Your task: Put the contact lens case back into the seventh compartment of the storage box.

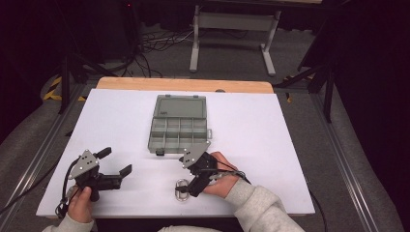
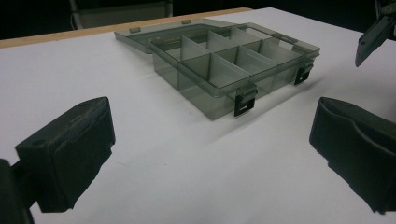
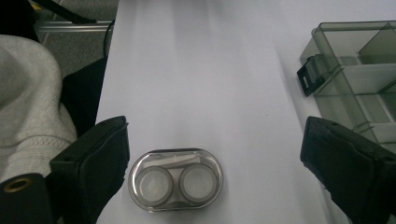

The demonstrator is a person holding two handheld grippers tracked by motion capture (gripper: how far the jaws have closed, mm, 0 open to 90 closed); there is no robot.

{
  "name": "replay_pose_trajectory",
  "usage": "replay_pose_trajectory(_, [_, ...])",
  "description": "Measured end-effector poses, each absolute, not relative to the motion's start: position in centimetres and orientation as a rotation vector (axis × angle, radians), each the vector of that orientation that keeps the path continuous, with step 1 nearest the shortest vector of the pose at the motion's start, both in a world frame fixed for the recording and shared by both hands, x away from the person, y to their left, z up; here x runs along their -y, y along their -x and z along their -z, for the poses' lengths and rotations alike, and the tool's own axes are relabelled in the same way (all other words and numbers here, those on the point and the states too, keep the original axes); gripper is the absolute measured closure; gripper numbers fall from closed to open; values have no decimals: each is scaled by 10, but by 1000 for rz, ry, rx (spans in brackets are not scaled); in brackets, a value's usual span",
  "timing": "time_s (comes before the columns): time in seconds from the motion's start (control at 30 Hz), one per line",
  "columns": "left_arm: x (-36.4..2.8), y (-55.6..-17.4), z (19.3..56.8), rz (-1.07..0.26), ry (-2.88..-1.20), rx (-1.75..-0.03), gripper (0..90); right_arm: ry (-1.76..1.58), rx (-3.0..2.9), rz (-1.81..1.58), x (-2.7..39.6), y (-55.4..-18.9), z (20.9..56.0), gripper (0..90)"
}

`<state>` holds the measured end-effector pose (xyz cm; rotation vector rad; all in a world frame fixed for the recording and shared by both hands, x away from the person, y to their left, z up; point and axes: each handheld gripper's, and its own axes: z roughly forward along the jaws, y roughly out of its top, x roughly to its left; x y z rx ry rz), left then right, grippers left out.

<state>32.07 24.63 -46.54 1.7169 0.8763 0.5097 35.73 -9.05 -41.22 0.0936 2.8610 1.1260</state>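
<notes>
A small clear contact lens case [image 1: 182, 189] [image 3: 176, 179] with two round wells lies flat near the table's front edge. My right gripper [image 1: 186, 181] [image 3: 215, 158] hangs over it, open. One jaw stands right beside the case's end and the other jaw is far off toward the box. A smoky grey compartment box [image 1: 151, 137] [image 2: 205, 100] [image 3: 327, 42] sits open mid-table, lid laid back, its compartments bare as far as I can see. My left gripper [image 1: 116, 162] [image 2: 210, 158] rests at the front left, open, with bare table between its pads.
A white sheet [image 1: 121, 121] covers the table, with a wooden edge [image 1: 183, 85] at the far side. A sleeve [image 3: 28, 93] lies close by the right gripper's left jaw. The right gripper's tip [image 2: 373, 37] shows in the left gripper view's upper right corner.
</notes>
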Motion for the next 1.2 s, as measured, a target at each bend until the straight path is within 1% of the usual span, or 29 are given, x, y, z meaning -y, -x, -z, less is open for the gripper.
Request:
replay_pose_trajectory(0.87, [-246, -321, 466, -507, -1716, -880, 8, -37, -2949, -918, 78, -347, 430, 95])
replay_pose_trajectory(1.2, [-246, -321, 466, -508, -1717, -880, 8, -14, -2961, -863, 76, -343, 437, 121])
